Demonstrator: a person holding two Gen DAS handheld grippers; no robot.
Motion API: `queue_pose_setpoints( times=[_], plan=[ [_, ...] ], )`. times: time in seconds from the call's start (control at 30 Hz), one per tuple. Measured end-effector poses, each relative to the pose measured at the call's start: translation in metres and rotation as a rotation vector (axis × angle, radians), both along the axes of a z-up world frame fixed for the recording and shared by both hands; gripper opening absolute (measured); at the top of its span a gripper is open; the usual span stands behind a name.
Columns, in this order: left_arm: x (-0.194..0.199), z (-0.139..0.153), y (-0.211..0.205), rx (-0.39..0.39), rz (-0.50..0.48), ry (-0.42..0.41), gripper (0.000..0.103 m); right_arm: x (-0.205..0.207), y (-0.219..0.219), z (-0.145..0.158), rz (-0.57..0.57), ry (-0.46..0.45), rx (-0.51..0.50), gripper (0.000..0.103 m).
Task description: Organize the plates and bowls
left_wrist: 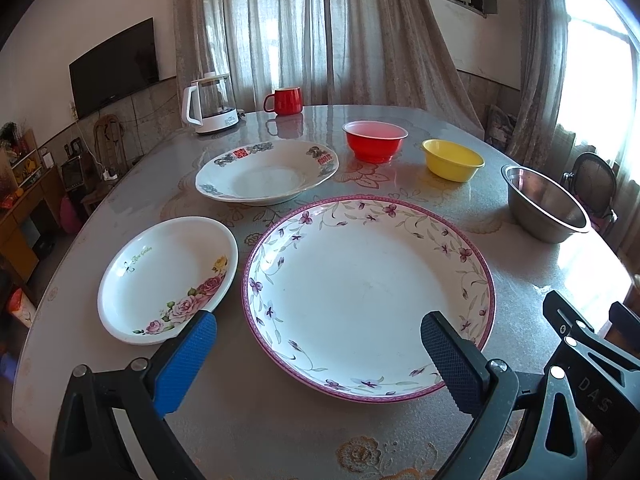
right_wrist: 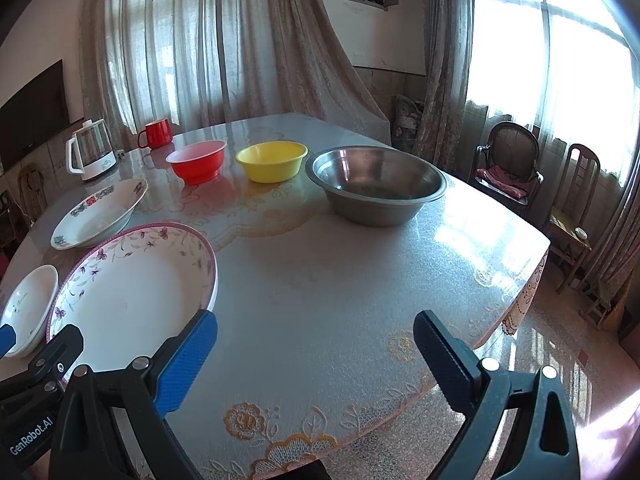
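Both claws are spread apart and empty. Our left claw (left_wrist: 318, 344) hovers over the big floral plate (left_wrist: 368, 296); the rose plate (left_wrist: 168, 278) lies just left. We should pinch its near rim squarely.

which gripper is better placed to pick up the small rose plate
Left. The left gripper hangs open right beside the small rose plate; the right gripper faces bare table, with the large plate between.
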State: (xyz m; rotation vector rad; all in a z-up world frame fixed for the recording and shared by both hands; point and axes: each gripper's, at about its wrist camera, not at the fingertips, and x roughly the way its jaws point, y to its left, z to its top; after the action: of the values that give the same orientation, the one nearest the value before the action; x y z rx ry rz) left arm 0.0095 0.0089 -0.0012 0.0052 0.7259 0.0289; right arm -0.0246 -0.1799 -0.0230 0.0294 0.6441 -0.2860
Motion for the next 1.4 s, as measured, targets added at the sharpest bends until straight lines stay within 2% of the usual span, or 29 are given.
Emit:
queue_pose_setpoints(
  times=[1.17, 1.23, 1.33, 1.4],
  plan=[
    [0.000, 0.001, 0.000, -0.023, -0.016, 0.020, 0.103, 0.005, -0.003, -0.005, 0.030, 0.019, 0.019, 0.101],
    [-0.001, 0.001, 0.003, -0.059, -0.049, 0.021, 0.103, 0.006, -0.002, -0.006, 0.041, 0.020, 0.023, 0.101],
    [0.001, -0.004, 0.016, -0.216, -0.110, 0.046, 0.103, 0.009, -0.001, -0.006, 0.105, 0.031, 0.036, 0.097],
    [0.006, -0.007, 0.024, -0.273, -0.112, 0.088, 0.103, 0.016, -0.003, -0.005, 0.182, 0.050, 0.093, 0.096]
  ],
)
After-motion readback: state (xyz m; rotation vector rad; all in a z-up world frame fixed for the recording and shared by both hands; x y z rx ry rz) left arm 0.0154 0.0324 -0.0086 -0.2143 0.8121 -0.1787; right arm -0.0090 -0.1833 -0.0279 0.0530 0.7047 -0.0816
